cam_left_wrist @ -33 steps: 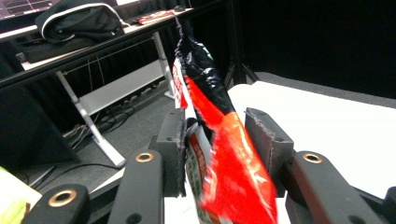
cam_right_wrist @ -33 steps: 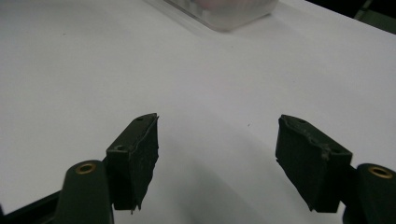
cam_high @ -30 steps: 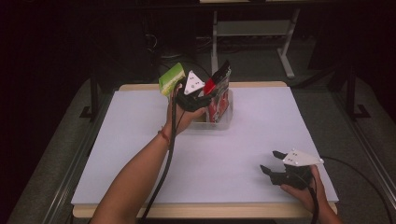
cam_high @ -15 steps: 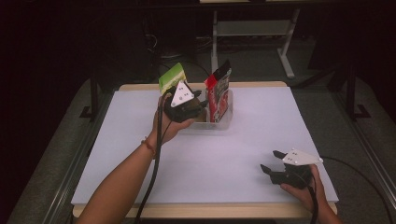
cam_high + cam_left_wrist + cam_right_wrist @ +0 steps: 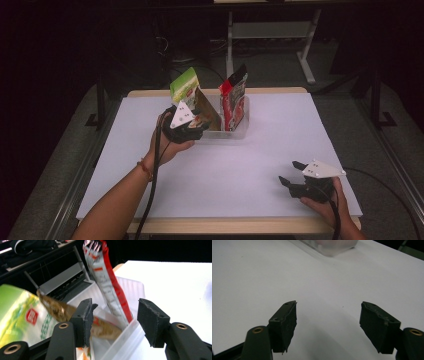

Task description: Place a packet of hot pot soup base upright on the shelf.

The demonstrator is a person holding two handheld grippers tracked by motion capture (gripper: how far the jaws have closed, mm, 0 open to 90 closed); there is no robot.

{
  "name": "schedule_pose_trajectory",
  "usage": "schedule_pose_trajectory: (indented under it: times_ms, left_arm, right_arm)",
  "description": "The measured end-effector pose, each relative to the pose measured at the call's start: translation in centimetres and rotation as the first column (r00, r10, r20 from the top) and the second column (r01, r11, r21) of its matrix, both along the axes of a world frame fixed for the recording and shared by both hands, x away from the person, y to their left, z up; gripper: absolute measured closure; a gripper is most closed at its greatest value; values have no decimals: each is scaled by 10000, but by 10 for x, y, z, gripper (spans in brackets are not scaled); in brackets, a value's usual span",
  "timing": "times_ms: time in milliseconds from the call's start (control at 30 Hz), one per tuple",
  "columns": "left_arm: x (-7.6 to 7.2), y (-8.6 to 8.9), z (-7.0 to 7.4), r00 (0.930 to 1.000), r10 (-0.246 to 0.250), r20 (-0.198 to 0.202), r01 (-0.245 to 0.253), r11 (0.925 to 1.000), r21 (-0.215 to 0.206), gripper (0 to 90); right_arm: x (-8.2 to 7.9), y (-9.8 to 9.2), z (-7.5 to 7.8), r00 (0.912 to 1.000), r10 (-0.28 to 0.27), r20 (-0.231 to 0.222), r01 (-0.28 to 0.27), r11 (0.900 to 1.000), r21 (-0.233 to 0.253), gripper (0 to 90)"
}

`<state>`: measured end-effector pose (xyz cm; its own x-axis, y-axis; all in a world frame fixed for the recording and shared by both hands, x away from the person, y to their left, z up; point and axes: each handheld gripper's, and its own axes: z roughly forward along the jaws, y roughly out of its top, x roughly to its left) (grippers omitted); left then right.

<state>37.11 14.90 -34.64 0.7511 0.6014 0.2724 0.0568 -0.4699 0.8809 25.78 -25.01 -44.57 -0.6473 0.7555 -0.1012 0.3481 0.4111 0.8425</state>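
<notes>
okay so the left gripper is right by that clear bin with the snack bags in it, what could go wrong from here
1. The open left gripper sits at the rim of the clear bin; closing or pushing there could catch the wall and drag or tip the light bin.
2. The green bag and red bag stand tall and leaning; a nudge could topple them out.
3. The right gripper rests far off, open, so nothing steadies the bin.

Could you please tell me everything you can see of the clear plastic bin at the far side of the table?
The clear plastic bin is a shallow, translucent rectangular tub with ribbed walls, standing upright on the white table near its far edge. A red packet, a brown one and a green one stand leaning in it. The left gripper, jaws open, is at its near left corner.
</notes>
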Motion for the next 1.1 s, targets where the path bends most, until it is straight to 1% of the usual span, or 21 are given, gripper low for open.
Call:
schedule_pose_trajectory:
  times_ms: [33,67,100,133,233,333,400,467,500,533,567,600,700,733,800,900,967,1033,1100]
  left_arm:
    - [-1,3,-2,10000,0,32,0,10000,48,458]
    - [-3,6,-3,9999,-106,-14,106,9999,22,480]
    - [-4,9,-5,9999,-137,-53,137,9999,-13,483]
    - [-6,12,-7,10000,-57,-30,58,10000,69,479]
    - [-11,23,-13,10000,11,-82,-11,10000,-4,460]
    - [-15,32,-18,9999,39,-133,-38,10000,52,441]
    - [-17,37,-21,9997,113,-239,-112,9999,16,431]
    - [-20,42,-25,9994,92,-330,-87,9999,141,416]
    - [-21,44,-28,9993,158,-338,-156,9999,69,402]
    - [-22,46,-30,9990,136,-431,-136,9999,7,391]
    - [-24,49,-32,9989,128,-456,-128,9999,8,374]
    - [-25,51,-34,9989,219,-415,-219,9998,14,364]
    - [-28,59,-44,9967,369,-719,-389,9989,-267,336]
    - [-28,62,-48,9955,472,-824,-495,9984,-258,330]
    - [-30,67,-57,9933,496,-1041,-521,9984,-212,324]
    - [-34,73,-67,9920,523,-1152,-532,9986,-43,312]
    - [-37,79,-72,9905,569,-1253,-586,9982,-94,304]
    - [-40,84,-76,9894,602,-1322,-595,9982,97,297]
    - [-44,90,-79,9880,700,-1377,-696,9975,81,294]
  right_arm:
    - [0,0,0,10000,15,16,-15,10000,11,293]
    - [-1,0,0,10000,14,30,-14,10000,16,292]
    - [-1,-1,1,10000,11,42,-11,10000,38,293]
    - [-1,-1,1,10000,15,71,-16,10000,74,292]
    - [-2,-1,1,10000,17,85,-18,9999,109,292]
    - [-2,-1,2,9999,31,152,-33,9999,127,292]
    - [-3,-1,2,9998,39,172,-41,9999,118,292]
    - [-3,0,3,9998,68,174,-70,9999,101,292]
    - [-3,0,3,9998,79,185,-81,9999,98,292]
    - [-3,0,3,9998,86,184,-88,9999,88,292]
    - [-3,1,3,9997,101,212,-103,9999,74,293]
    - [-3,1,3,9997,99,222,-101,9999,76,292]
    - [-3,0,3,9997,98,242,-100,9999,97,291]
    - [-3,0,3,9997,85,250,-88,9999,122,289]
    - [-4,-1,3,9996,93,265,-97,9999,138,287]
    - [-4,-2,4,9994,66,354,-70,9999,98,288]
    - [-4,-2,4,9992,46,410,-50,9999,101,288]
    - [-4,-2,5,9991,48,426,-52,10000,79,286]
    - [-4,-1,5,9990,72,447,-74,10000,41,285]
